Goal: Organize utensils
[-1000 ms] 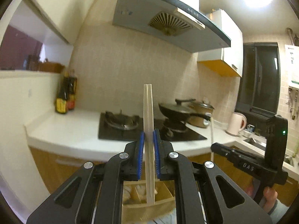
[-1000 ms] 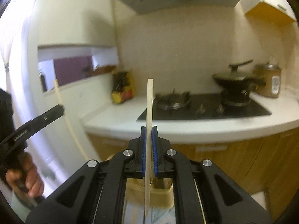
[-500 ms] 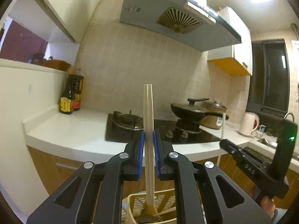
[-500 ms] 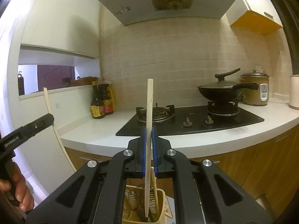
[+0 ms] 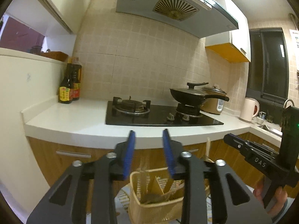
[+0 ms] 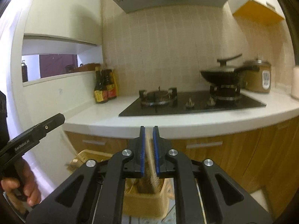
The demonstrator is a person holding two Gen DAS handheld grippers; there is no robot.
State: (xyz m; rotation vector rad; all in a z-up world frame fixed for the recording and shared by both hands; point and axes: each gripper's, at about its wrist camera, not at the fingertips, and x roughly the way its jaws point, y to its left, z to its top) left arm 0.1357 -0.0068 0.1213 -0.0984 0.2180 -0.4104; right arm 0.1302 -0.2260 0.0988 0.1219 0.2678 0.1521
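Note:
A yellow slatted utensil basket (image 5: 155, 199) stands low in front of the kitchen counter, with several wooden utensils (image 5: 168, 186) lying inside it. My left gripper (image 5: 149, 140) hangs above the basket, open and empty. In the right wrist view the basket (image 6: 143, 203) sits below my right gripper (image 6: 149, 130). Its jaws stand slightly apart, with a blurred pale chopstick (image 6: 149, 158) between them, dropping into the basket. The right gripper also shows in the left wrist view (image 5: 243, 147), with a chopstick tip (image 5: 207, 145) beside it.
A white counter (image 5: 74, 119) holds a black gas hob (image 5: 160, 115), a wok (image 5: 188, 95), a rice cooker (image 5: 214, 100), sauce bottles (image 5: 69, 85) and a kettle (image 5: 248, 108). Wooden cabinet doors (image 5: 56, 155) run below. A white wall (image 5: 16, 112) stands at left.
My left gripper opened and let the pair of chopsticks fall into the basket. My right gripper's jaws parted and its chopstick slid down toward the basket. Both views moved slightly.

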